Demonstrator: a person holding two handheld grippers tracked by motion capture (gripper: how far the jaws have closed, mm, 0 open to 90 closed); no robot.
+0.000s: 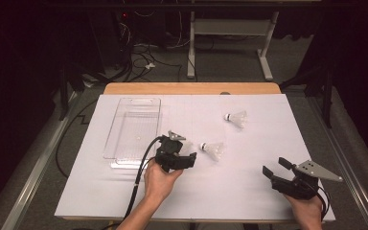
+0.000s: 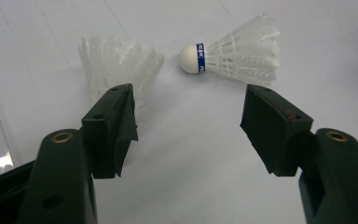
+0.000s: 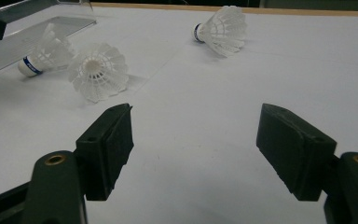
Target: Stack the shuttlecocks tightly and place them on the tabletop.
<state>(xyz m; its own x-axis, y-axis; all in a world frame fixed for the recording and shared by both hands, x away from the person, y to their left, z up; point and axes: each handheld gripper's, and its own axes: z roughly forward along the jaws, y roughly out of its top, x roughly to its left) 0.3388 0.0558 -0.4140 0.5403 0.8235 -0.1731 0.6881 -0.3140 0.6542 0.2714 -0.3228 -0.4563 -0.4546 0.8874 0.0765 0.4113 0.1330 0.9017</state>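
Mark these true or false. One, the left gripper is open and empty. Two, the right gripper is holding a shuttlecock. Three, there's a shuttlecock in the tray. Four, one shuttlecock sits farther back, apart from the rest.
1. The left gripper is open and empty. True.
2. The right gripper holds a shuttlecock. False: its jaws stand wide open with nothing between them.
3. A shuttlecock lies in the tray. False: the tray has none in it. The closest shuttlecock rests on the white sheet, just ahead of the left gripper.
4. The far shuttlecock lies apart from the rest, nearer the table's far edge. True.
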